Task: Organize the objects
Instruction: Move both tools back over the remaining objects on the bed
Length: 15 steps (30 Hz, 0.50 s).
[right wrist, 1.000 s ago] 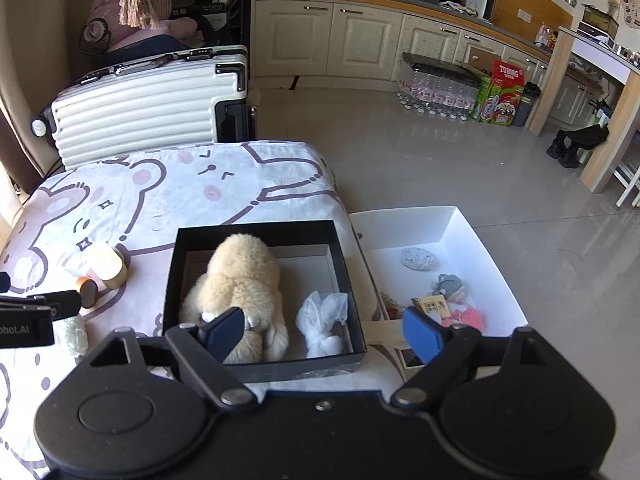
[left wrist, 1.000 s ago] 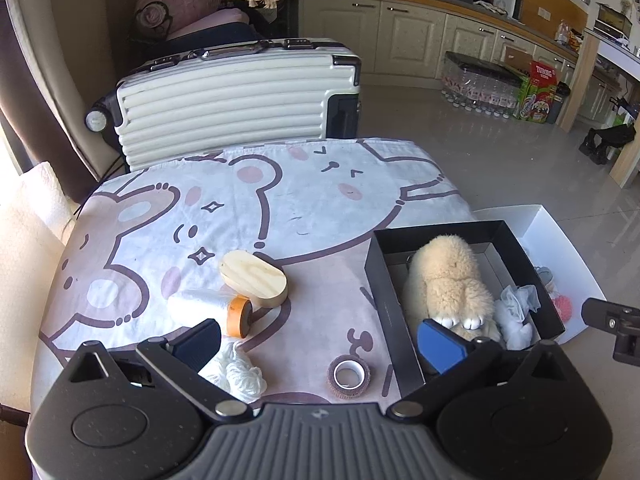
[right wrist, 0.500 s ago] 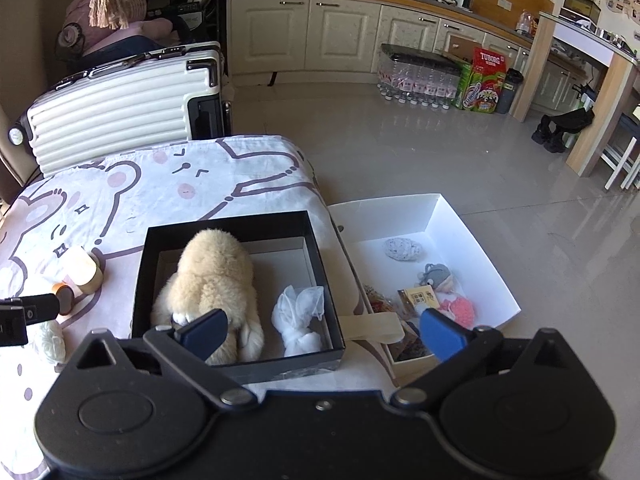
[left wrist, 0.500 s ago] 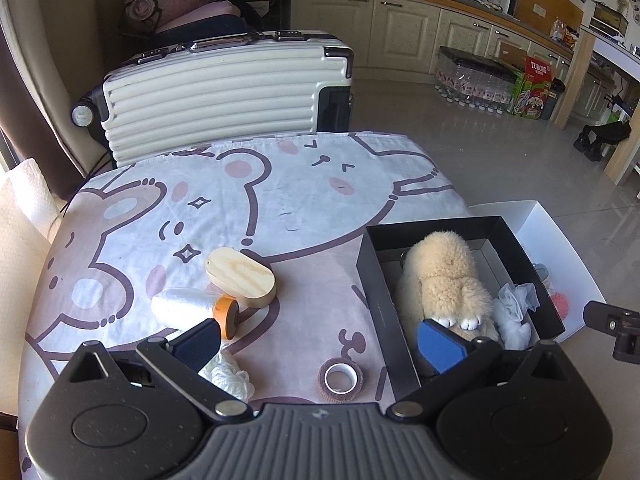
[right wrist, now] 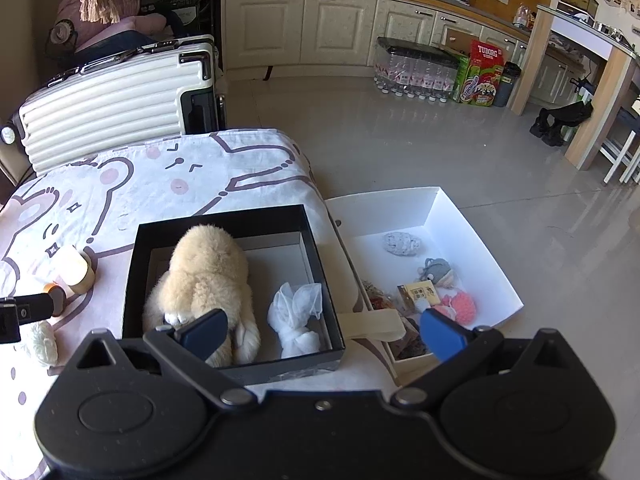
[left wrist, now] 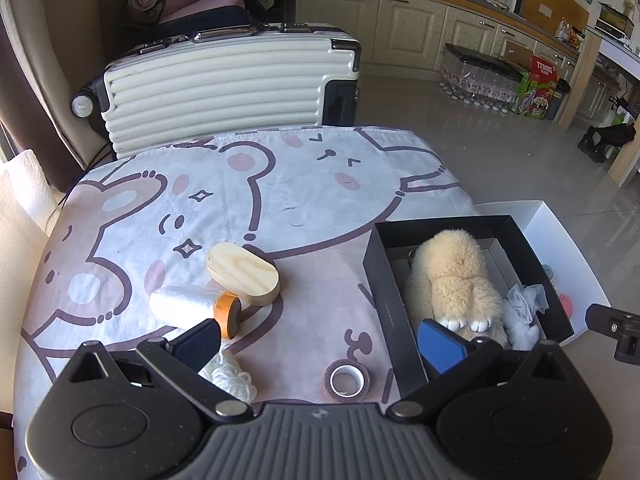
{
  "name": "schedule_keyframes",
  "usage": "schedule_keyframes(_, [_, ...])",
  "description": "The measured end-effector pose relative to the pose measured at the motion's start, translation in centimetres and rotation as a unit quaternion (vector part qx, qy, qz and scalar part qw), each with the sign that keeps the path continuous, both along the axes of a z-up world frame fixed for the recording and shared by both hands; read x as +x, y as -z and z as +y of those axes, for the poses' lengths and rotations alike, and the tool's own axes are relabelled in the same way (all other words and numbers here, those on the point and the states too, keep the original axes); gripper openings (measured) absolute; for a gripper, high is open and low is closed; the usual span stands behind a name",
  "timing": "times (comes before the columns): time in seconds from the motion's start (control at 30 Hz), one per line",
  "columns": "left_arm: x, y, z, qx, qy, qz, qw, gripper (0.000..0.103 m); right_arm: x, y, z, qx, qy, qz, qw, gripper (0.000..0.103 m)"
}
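While both hand-held grippers (left wrist: 320, 346) (right wrist: 322, 330) gape empty, fluffy plush (right wrist: 204, 276) fills square black box (right wrist: 132, 280).

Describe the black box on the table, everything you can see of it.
The black box is a square, open-topped, lidless box that looks like rigid cardboard, with a grey inner lining. It sits flat on the bear-print cloth at the table's right edge, next to the white box. Inside lie a cream plush rabbit and a knotted white gauze bundle. Neither gripper touches it.
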State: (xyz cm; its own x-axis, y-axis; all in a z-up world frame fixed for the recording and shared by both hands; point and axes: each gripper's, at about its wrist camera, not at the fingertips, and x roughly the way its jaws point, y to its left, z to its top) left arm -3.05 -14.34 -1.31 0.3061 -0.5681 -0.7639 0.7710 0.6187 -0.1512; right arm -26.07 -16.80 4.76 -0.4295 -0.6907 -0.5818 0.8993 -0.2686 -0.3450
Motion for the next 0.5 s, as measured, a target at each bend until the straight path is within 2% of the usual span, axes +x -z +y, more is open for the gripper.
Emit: schedule_keyframes(0.5, [2.4, 0.4, 2.5, 0.003, -0.022, -0.003, 0.9998, 0.103, 2.8, 0.7, -1.4, -0.006, -0.019, 0.003, 1.000, 0.103])
